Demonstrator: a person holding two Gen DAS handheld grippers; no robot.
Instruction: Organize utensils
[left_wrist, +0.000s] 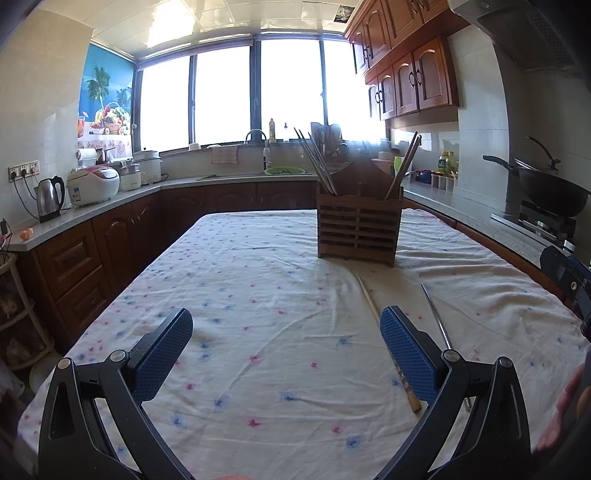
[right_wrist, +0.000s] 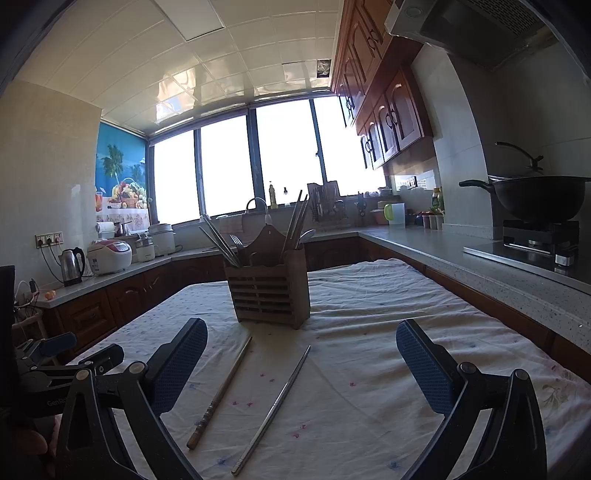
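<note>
Wooden chopstick (right_wrist: 221, 391) and metal chopstick (right_wrist: 273, 410) lie loose on my cloth-covered bench (right_wrist: 369, 332), just before the slatted utensil holder (right_wrist: 269, 291) already bristling with cutlery. My left gripper (left_wrist: 286, 354) and right gripper (right_wrist: 301, 363) hover, fingers wide, holding nothing.

**One partial mark legible**

Only one piece of lettering can be read: "GenRo", in pale letters on the black body of the left gripper (right_wrist: 62, 354), seen at the lower left edge of the right wrist view, where the frame of the right gripper (right_wrist: 301, 356) cuts the word off. The blue label on the rice cooker (left_wrist: 94, 183) is too small to read.
</note>
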